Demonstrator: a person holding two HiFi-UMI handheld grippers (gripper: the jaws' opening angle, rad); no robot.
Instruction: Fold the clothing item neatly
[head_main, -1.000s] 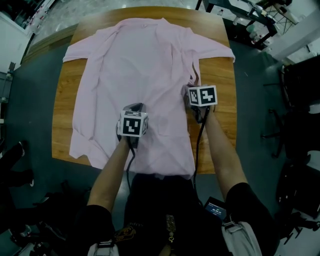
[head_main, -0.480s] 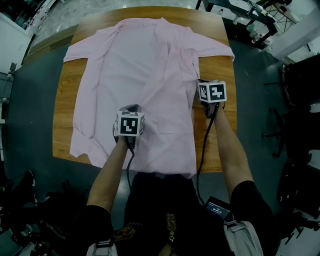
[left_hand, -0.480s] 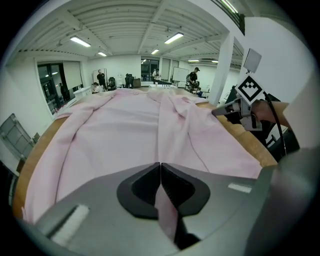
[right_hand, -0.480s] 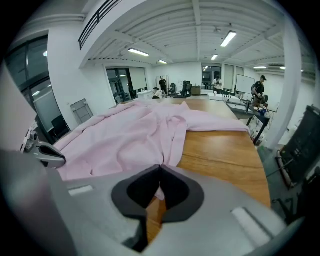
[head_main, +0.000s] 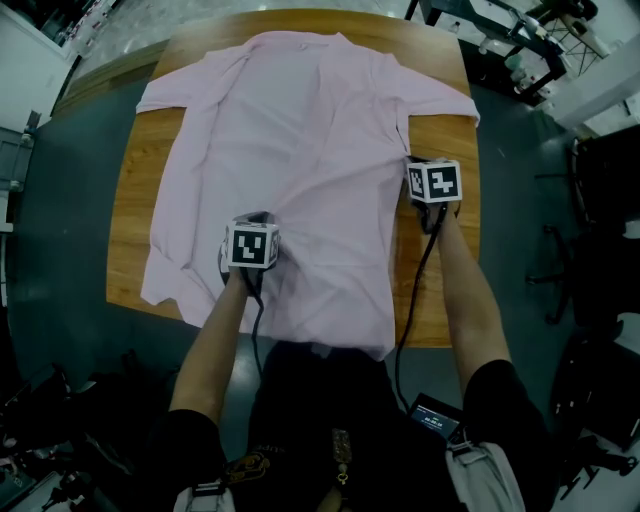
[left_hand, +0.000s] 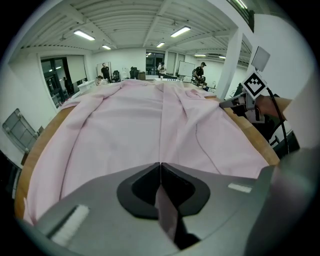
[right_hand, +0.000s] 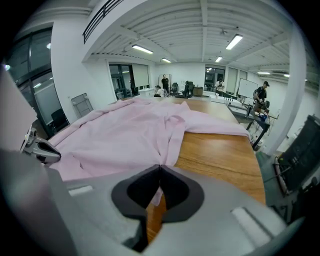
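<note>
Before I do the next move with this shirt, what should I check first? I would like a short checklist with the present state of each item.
1. Grip of the left gripper on the shirt: ok, jaws shut on fabric.
2. Grip of the right gripper on the shirt's edge: ok, shut on it.
3. Shirt smooth between the grippers: not ok, creases there.
4. Bare table beside the right gripper: ok.
5. Number of layers in each grip: cannot tell.
</note>
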